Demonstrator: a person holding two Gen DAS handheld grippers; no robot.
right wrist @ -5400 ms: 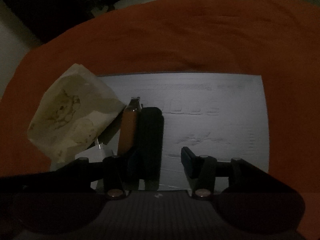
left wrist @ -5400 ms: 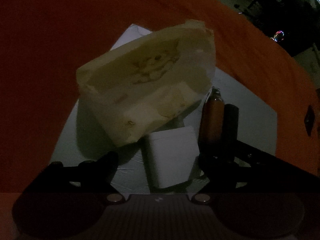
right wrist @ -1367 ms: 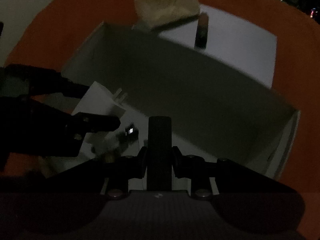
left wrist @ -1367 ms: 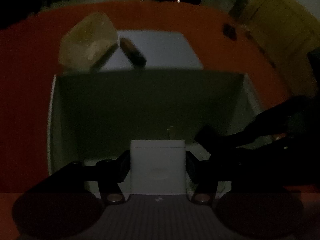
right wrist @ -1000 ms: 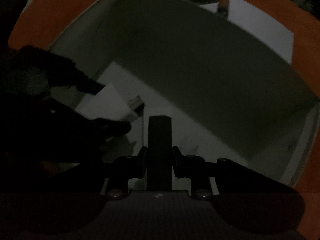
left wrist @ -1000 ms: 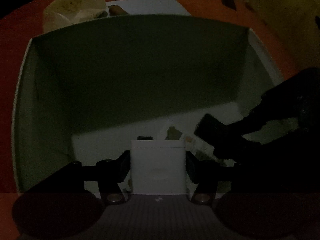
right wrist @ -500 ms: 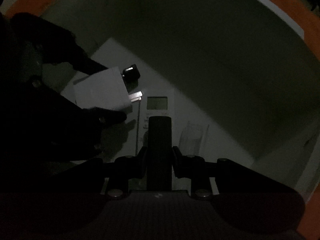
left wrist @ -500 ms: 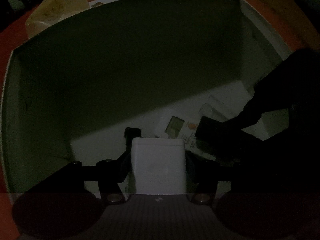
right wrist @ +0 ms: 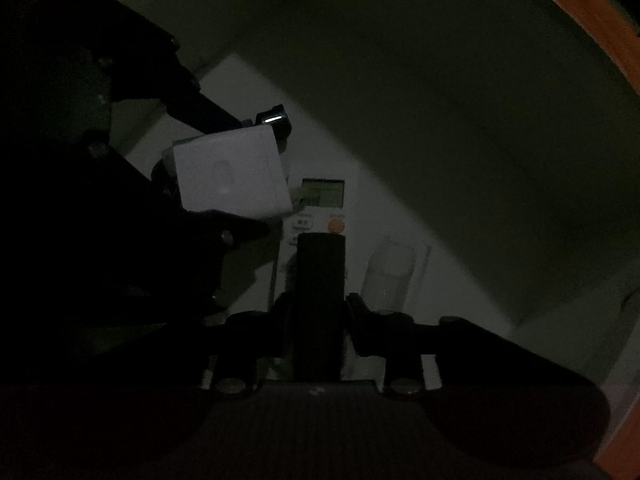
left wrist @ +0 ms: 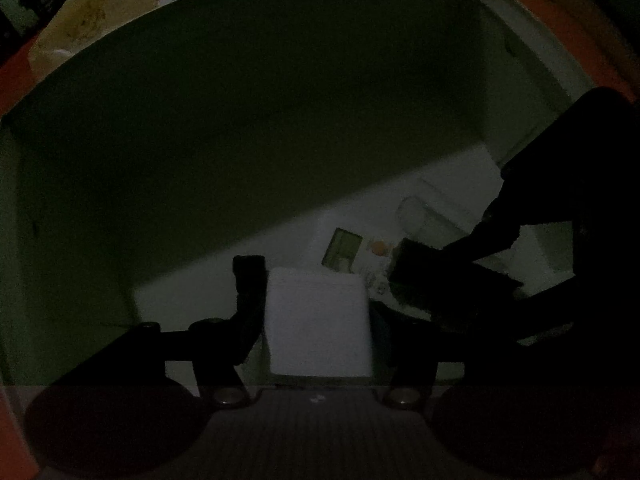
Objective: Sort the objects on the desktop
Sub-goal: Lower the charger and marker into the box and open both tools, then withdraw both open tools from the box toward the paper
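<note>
A: Both grippers are down inside the box now. A second ago the rim and the orange surface framed the view; now the walls fill nearly everything.

B: And the floor has come into sight. There's a remote lying flat down there, screen and orange button showing, with a clear case just beside it.

A: Left gripper is pinching the white charger between its fingers. It's held low over the box floor, near the remote.

B: In the right wrist view the charger looks tilted, one corner dipping toward the remote's screen. It's nearly cube-shaped, so there's no real long axis. Its prong face seems to point toward the far wall, though it's too dark to be sure.

A: Right gripper is clamped on the dark bar. That one does have a long axis, running straight out along the fingers, with the tip over the remote's buttons.

B: So, my read: both are at the drop-off, with release the step in hand. Neither has let go.

A: Is the bar touching the remote?

B: Can't tell. The bag sits outside, beyond the far wall, not yet sorted.

A: Tight quarters, too, with the two grippers close together over those items.
</note>
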